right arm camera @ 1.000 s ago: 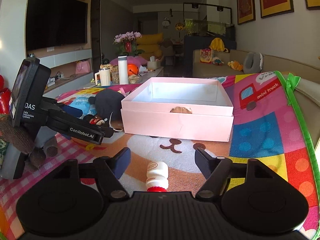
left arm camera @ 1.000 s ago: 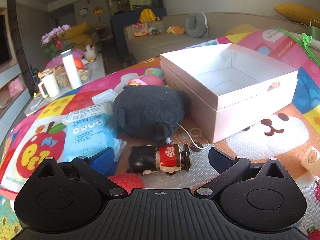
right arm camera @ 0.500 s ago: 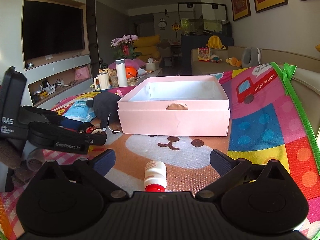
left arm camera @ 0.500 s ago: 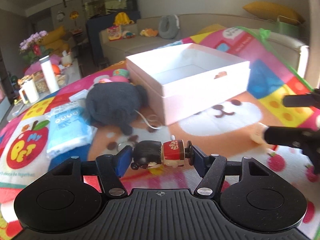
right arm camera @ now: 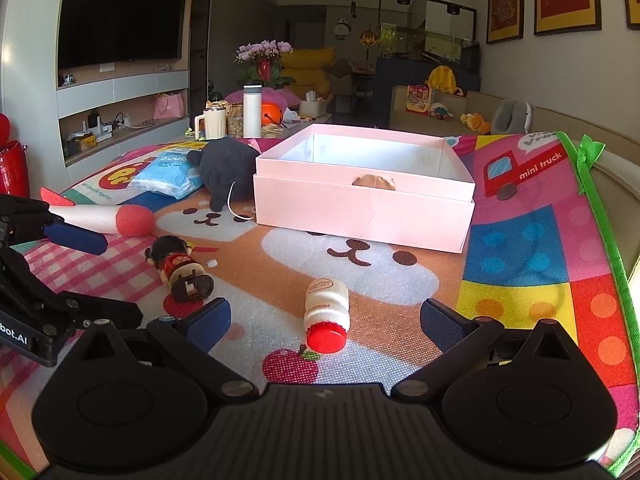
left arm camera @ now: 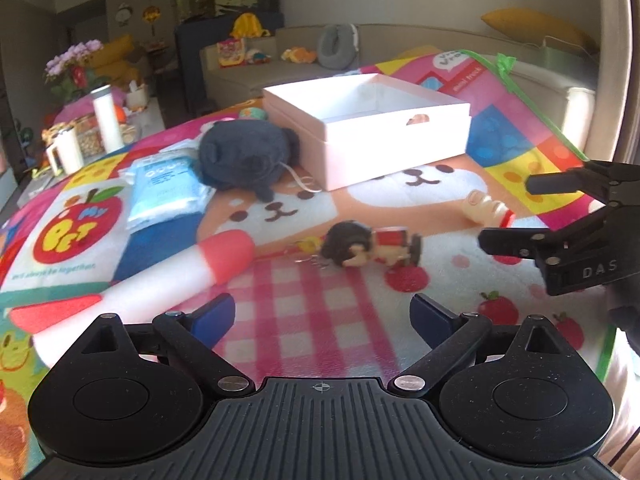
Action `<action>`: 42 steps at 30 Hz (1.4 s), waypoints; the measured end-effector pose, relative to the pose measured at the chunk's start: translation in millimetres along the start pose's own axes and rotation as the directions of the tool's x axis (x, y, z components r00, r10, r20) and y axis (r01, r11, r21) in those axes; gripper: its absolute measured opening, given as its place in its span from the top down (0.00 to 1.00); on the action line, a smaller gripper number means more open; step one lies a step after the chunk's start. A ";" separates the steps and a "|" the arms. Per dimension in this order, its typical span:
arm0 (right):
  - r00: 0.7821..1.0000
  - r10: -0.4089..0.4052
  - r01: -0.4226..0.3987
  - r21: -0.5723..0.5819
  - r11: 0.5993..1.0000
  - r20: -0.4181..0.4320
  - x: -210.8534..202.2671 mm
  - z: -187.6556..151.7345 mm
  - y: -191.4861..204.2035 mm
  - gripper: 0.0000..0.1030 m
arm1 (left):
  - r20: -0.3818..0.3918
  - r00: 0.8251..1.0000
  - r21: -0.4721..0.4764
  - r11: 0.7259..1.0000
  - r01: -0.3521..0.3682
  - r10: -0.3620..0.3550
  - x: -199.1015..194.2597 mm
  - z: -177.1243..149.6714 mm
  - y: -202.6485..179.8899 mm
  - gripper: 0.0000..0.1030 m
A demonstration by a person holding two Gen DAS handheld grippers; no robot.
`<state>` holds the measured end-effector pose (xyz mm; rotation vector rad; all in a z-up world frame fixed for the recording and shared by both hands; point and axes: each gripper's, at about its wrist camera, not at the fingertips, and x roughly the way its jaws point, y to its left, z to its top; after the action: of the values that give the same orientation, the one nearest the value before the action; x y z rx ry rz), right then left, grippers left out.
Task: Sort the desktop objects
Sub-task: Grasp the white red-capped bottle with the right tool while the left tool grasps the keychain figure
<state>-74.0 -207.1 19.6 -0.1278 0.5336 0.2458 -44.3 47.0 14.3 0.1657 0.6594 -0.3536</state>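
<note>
A small doll [left arm camera: 368, 244] with black hair and a red dress lies on its side on the play mat, just beyond my left gripper [left arm camera: 322, 312]. That gripper's jaws are opening and nothing is between them. In the right wrist view the doll [right arm camera: 180, 266] lies left of a small white bottle [right arm camera: 326, 300] with a red cap. My right gripper [right arm camera: 326, 318] stands open with the bottle lying between its fingertips, untouched. The pink open box [right arm camera: 360, 208] stands empty behind them.
A black plush [left arm camera: 244, 158] and a blue packet [left arm camera: 164, 188] lie left of the box [left arm camera: 392, 140]. A white foam rocket [left arm camera: 160, 276] with a red tip lies at my left. The mat's green edge [right arm camera: 600, 216] runs along the right, a sofa beyond.
My left gripper closed on the doll, carried it right towards the bottle, then let it go on the mat and drew back. My right gripper's jaws spread wider around the bottle.
</note>
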 end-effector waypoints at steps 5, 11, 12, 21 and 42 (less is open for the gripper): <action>1.000 0.010 -0.010 0.003 1.000 -0.014 -1.4 -0.9 0.3 0.02 | -0.080 0.996 -0.051 0.997 -0.051 0.047 12.1 8.1 42.1 0.02; 0.998 0.031 -0.030 0.015 0.999 -0.053 0.0 -0.5 1.7 0.02 | -0.018 0.986 -0.059 0.984 -0.167 0.166 52.6 44.0 70.7 0.02; 0.998 0.032 -0.031 0.006 0.999 -0.057 -1.4 -1.6 2.3 0.02 | -0.001 0.986 -0.082 0.983 -0.164 0.165 53.4 50.6 72.5 0.02; 0.992 -0.121 0.117 -0.078 0.990 -0.038 -7.6 -4.4 -15.2 0.02 | 0.086 0.996 -0.099 0.995 0.011 -0.003 22.9 48.4 33.5 0.01; 0.992 -0.054 0.067 0.119 0.991 -0.110 8.9 8.2 -11.6 0.76 | 0.030 1.000 -0.010 1.000 0.005 -0.004 28.2 21.4 -40.4 0.01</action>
<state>-59.5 -215.0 22.6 -0.0381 0.6483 0.1472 -26.5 -3.6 11.8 0.1486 0.6320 -0.3562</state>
